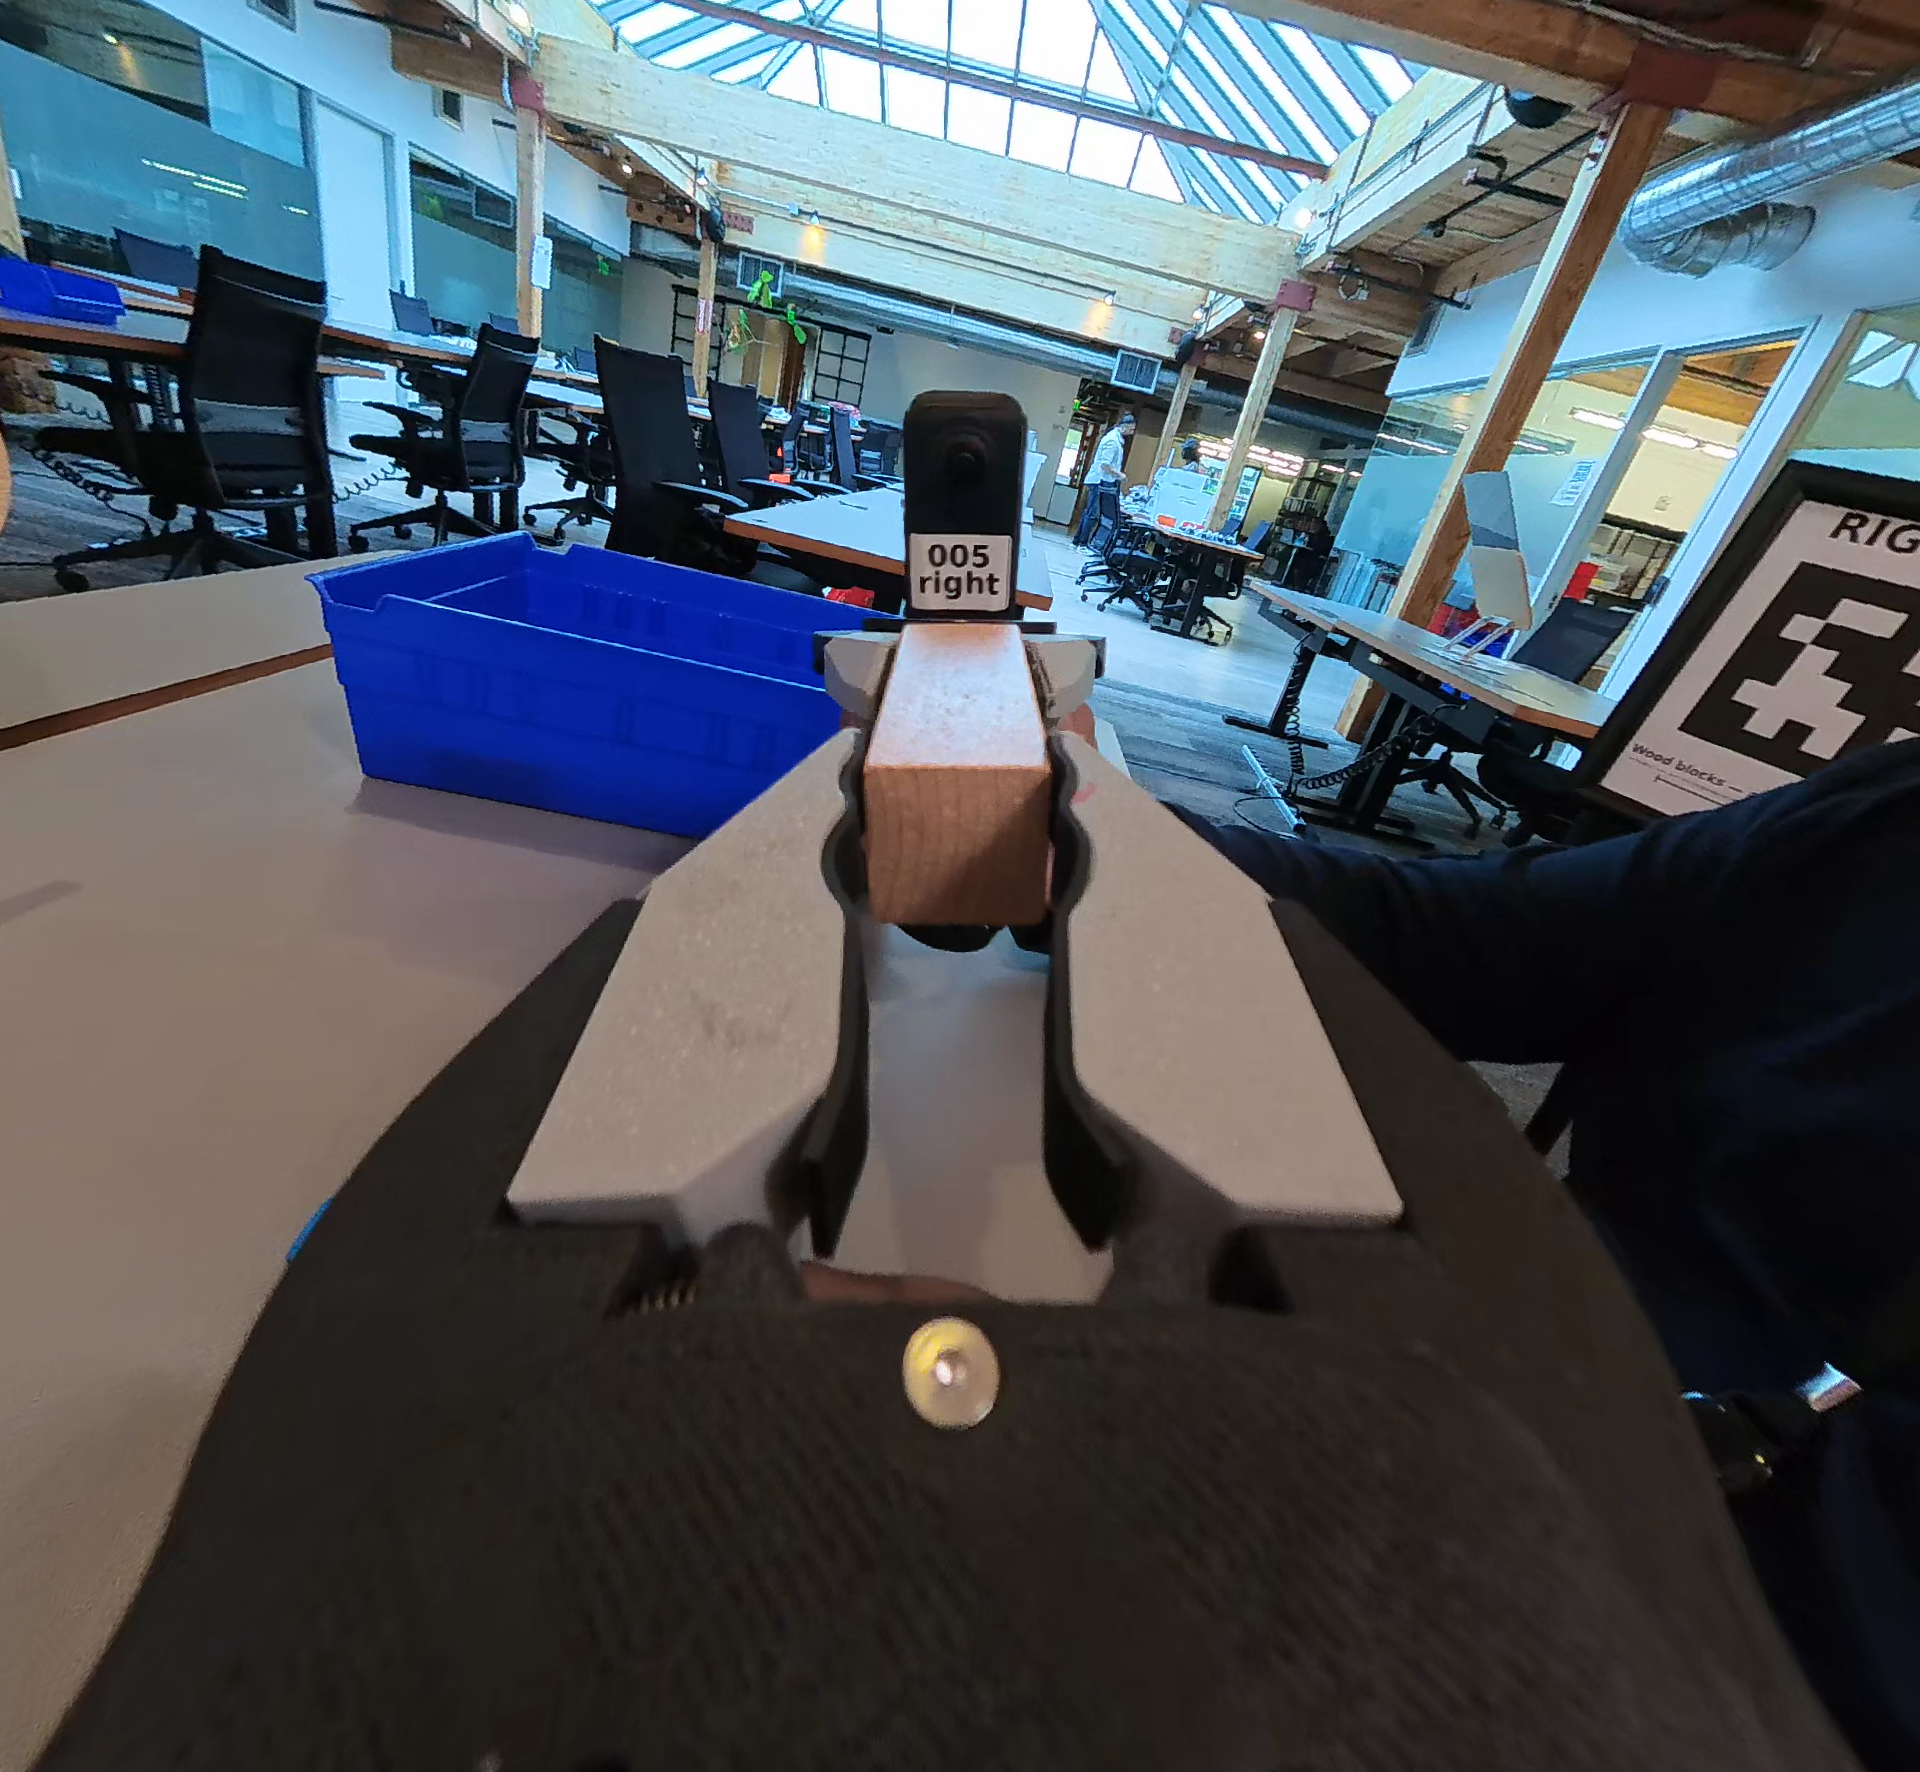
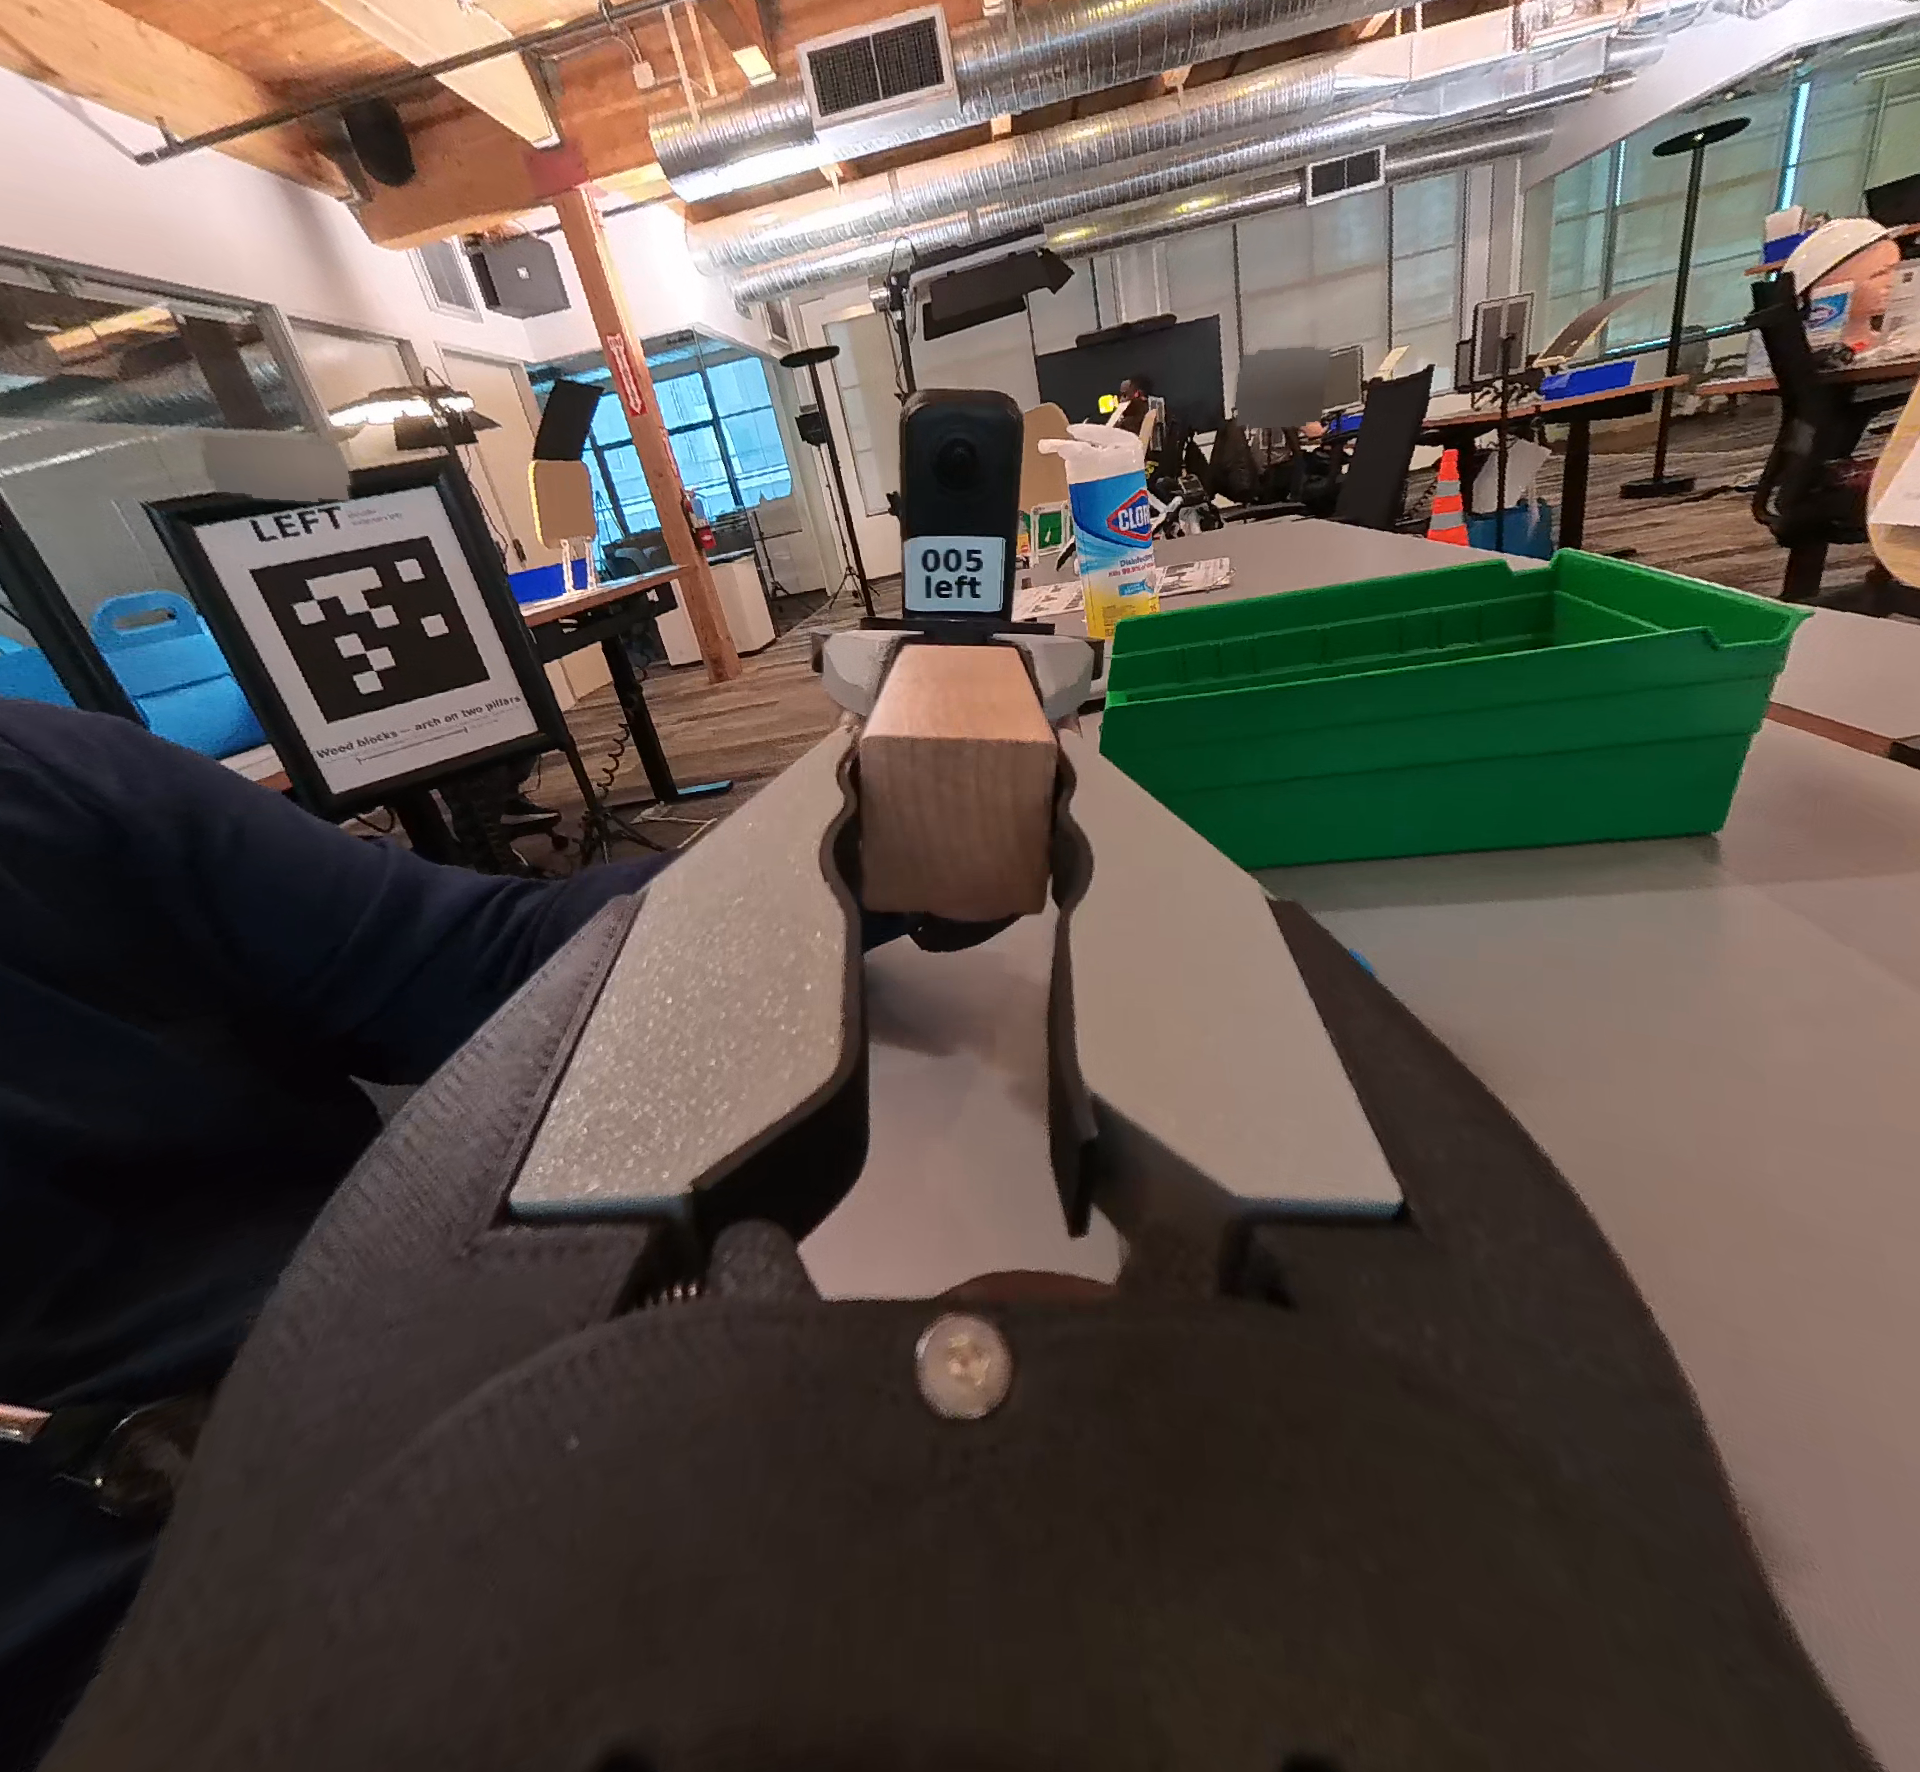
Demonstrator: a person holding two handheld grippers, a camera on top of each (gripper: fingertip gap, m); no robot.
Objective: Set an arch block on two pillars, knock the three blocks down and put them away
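1. One wooden block (image 1: 956,787) hangs in the air between the two tongs, which face each other along its length. It sits above the grey surface (image 1: 208,943), not resting on it.
2. The left tongs (image 1: 956,839) are closed on the near end of the block, their dark wavy pads pressed to its two side faces. The right tongs (image 2: 956,818) clamp the opposite end the same way. Each view shows the other tongs gripping the far end.
3. The block looks like solid, light-coloured wood with square faces and crisp edges. I judge it stiff, fairly light and not fragile.
4. Its faces look smooth, so it could slide under a weak pinch. Flat opposing sides are the best place to hold, as both tongs do now.
5. Whether this piece is the arch or a pillar cannot be told, since its underside is hidden.
6. A blue bin (image 1: 582,673) stands on the surface beyond the left tongs, and a green bin (image 2: 1434,725) beyond the right. Either looks a likely place for putting blocks away.
7. If one of the tongs lets go, the other needs a firm grip, because an end hold lets the block droop.
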